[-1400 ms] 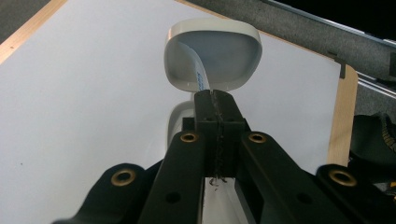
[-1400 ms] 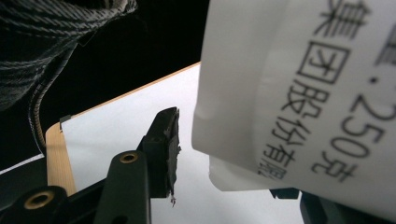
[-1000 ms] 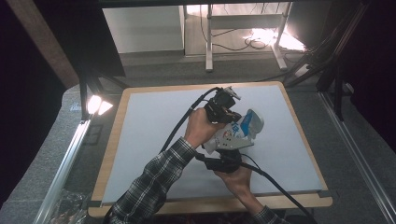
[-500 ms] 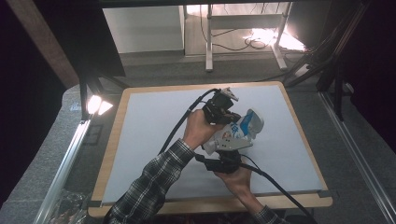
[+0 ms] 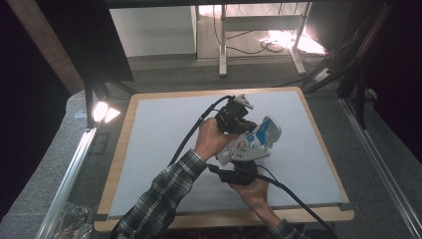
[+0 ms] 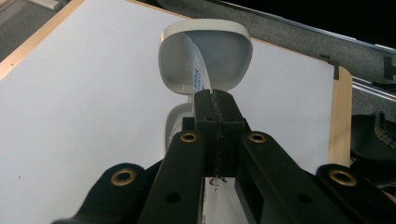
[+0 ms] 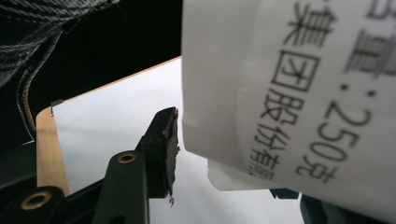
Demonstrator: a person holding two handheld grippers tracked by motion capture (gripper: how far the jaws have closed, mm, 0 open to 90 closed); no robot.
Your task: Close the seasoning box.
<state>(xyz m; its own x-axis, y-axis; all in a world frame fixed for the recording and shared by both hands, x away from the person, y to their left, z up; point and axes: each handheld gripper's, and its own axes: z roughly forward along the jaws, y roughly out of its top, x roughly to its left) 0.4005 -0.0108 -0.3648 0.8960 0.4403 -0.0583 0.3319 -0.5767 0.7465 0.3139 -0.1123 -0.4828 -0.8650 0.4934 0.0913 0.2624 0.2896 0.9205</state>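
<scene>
High view: white table (image 5: 164, 149), dark room.

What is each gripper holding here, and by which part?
Both hold the white pouch. The left gripper pinches a thin flap at its open mouth; the right gripper clamps its lower body from below, above the table.

The high view is dim at its edges, dark along both sides. A small lamp (image 5: 104, 112) glares at centre left, and floor glare burns out the upper right. The white tabletop (image 5: 164, 149) is evenly lit. In the right gripper view the printed white bottle (image 7: 289, 93) looks blurred, probably too close.
</scene>
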